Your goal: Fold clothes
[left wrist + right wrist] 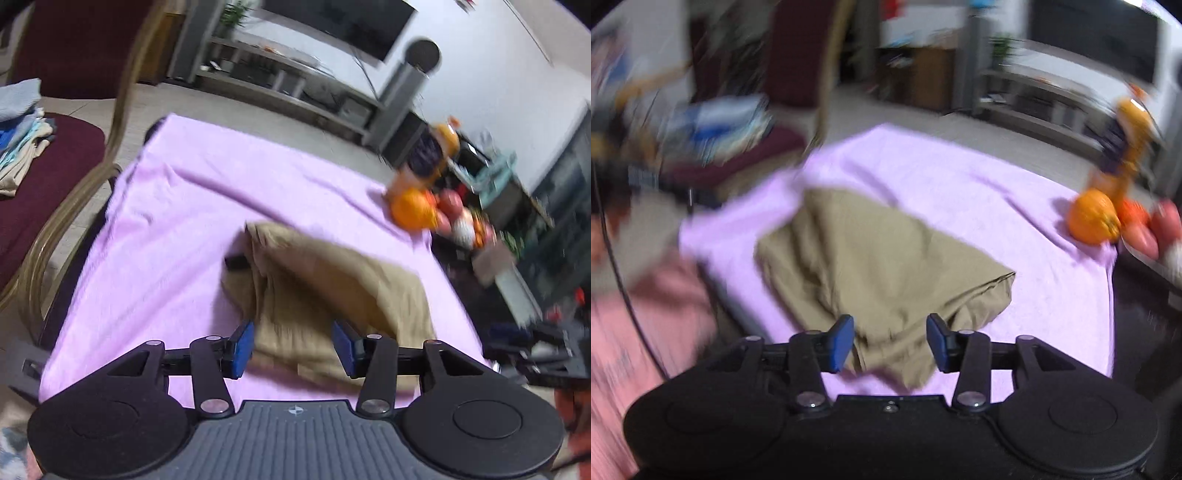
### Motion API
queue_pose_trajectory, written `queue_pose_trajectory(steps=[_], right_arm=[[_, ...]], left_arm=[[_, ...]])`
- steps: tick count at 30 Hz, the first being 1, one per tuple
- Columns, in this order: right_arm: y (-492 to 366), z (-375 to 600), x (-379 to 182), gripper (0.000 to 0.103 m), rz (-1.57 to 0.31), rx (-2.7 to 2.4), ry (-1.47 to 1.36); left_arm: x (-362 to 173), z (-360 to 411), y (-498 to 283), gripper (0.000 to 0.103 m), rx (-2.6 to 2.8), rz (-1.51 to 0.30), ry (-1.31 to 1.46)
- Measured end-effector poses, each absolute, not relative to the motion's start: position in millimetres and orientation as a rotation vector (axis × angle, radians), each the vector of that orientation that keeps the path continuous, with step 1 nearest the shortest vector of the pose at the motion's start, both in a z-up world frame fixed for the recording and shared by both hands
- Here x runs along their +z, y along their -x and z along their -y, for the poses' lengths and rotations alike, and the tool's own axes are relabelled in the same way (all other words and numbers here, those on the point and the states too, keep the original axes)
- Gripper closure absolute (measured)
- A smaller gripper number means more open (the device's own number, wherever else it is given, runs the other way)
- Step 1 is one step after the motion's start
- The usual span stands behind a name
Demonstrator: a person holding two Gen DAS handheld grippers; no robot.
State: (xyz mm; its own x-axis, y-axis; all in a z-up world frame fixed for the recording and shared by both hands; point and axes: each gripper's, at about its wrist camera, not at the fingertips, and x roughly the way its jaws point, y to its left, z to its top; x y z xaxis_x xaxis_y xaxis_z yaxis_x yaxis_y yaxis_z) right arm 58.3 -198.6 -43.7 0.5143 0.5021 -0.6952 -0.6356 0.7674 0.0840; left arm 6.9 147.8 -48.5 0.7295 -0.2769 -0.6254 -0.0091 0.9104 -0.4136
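A khaki garment (325, 291) lies bunched and partly folded on the lilac cloth (177, 206) that covers the table, nearer the person's side than the far edge. The left gripper (293, 349) hangs over the garment's near hem with its jaws wide apart, blue pads (242, 347) clear of the fabric and gripping nothing. The right gripper (890, 341) is likewise spread wide above the garment's (871, 258) near edge, empty. From the right wrist view the garment's right side ends in a thick folded edge, with a broad bare strip of cloth (960, 177) beyond it.

At the table's far right corner sit an orange (1093, 218), some red fruit (1145, 229) and an orange bottle (432, 151), well apart from the garment. To the left stands a maroon chair (48, 147) holding a stack of folded clothes (22, 125). Both views are blurred.
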Motion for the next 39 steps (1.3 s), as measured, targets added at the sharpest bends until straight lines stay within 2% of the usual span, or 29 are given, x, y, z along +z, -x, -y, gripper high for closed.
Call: queue_pose_trajectory(steps=[3, 4, 5, 6, 8, 12, 14, 17, 19, 22, 23, 26, 28, 29, 30, 32, 36, 39], right_arm=[[-70.8, 201.9, -39.4, 0.054, -0.805, 0.628, 0.025], [-77.2, 200.6, -41.8, 0.054, -0.820, 0.606, -0.019], [-83.5, 199.4, -44.3, 0.051, -0.834, 0.585, -0.063], [-89.8, 198.1, -46.8, 0.044, -0.848, 0.563, -0.106], [-100.5, 206.3, -58.7, 0.038, -0.902, 0.465, -0.266], [-109.9, 240.6, -94.8, 0.039, -1.022, 0.371, -0.633], [-108.6, 253.1, -109.7, 0.041, -1.065, 0.332, -0.710], [-104.5, 259.2, -125.7, 0.053, -1.109, 0.309, -0.737], [-103.2, 257.2, -133.8, 0.061, -1.128, 0.320, -0.764], [-104.5, 245.5, -138.8, 0.064, -1.139, 0.325, -0.755], [-106.0, 241.5, -140.2, 0.064, -1.138, 0.321, -0.744], [-116.3, 227.9, -145.4, 0.055, -1.138, 0.266, -0.654], [-118.5, 223.2, -139.6, 0.062, -1.119, 0.261, -0.637], [-119.5, 220.9, -136.6, 0.082, -1.109, 0.260, -0.629], [-119.8, 217.0, -128.1, 0.094, -1.089, 0.269, -0.577], [-119.0, 212.9, -107.1, 0.099, -1.037, 0.265, -0.475], [-113.7, 218.9, -70.1, 0.100, -0.934, 0.281, -0.365], [-114.9, 220.5, -85.5, 0.100, -0.974, 0.302, -0.337]], left_arm=[[-38.4, -156.7, -28.8, 0.052, -0.121, -0.708, 0.466], [-36.9, -160.7, -34.7, 0.048, -0.101, -0.699, 0.490], [-36.6, -164.8, -41.0, 0.040, -0.083, -0.696, 0.516], [-38.7, -169.1, -48.4, 0.036, -0.070, -0.706, 0.543], [-49.2, -173.5, -63.4, 0.036, -0.061, -0.750, 0.581], [-77.6, -168.4, -87.4, 0.037, -0.068, -0.856, 0.568], [-89.9, -161.0, -92.3, 0.042, -0.084, -0.892, 0.534], [-98.7, -150.3, -90.9, 0.057, -0.124, -0.903, 0.499], [-99.4, -142.8, -91.0, 0.064, -0.135, -0.907, 0.459], [-100.0, -131.1, -92.6, 0.082, -0.127, -0.910, 0.382], [-100.3, -127.2, -93.2, 0.096, -0.124, -0.912, 0.356], [-96.5, -116.8, -90.0, 0.099, -0.096, -0.902, 0.296], [-90.0, -111.0, -85.3, 0.101, -0.079, -0.889, 0.267], [-84.5, -108.5, -82.0, 0.101, -0.081, -0.880, 0.261], [-78.8, -105.9, -78.5, 0.101, -0.088, -0.873, 0.263], [-69.0, -99.5, -70.8, 0.101, -0.108, -0.865, 0.275], [-74.8, -84.1, -59.0, 0.100, -0.119, -0.873, 0.247], [-98.2, -83.2, -62.5, 0.099, -0.083, -0.924, 0.247]])
